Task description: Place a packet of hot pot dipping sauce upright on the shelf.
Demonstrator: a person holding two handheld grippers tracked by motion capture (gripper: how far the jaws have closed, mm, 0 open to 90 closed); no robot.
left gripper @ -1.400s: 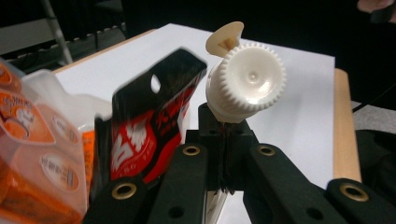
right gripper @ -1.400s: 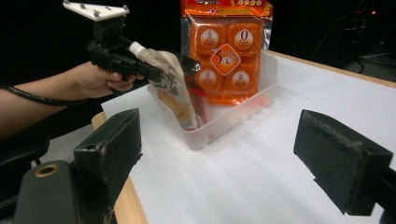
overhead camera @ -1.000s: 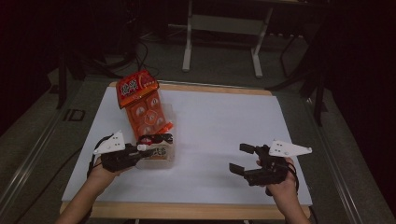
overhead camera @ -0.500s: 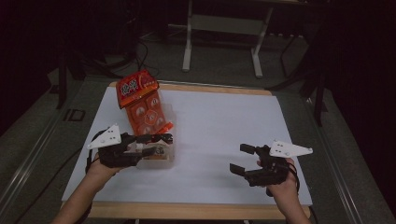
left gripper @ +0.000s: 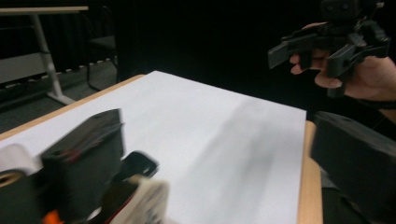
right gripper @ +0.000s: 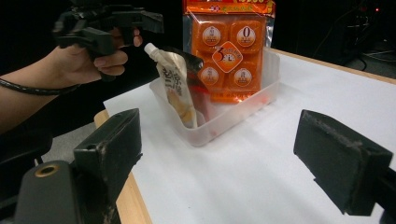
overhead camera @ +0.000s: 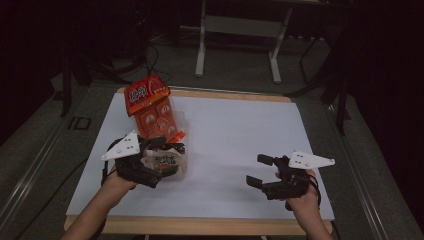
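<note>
Presently: one translucent plastic tub [right gripper: 219, 116], shallow and thin-walled, standing on the white table top [overhead camera: 235, 145] toward its near left side. Contents: a tall orange snack packet [right gripper: 227, 51] upright against the far wall, and a cream spouted pouch [right gripper: 175, 84] leaning at the near end. Judged light and flexible; both packages soft, glossy film, likely slippery and apt to crumple. The pouch's top corner by the spout, or the packet's sealed upper edge, look the best holds.

Left gripper [overhead camera: 160, 159]: raised just over the tub beside the pouch; whether its jaws are apart or closed on anything cannot be told.

Right gripper [overhead camera: 260, 170]: well apart to the right, held above the bare table, jaws wide apart, nothing between them.
</note>
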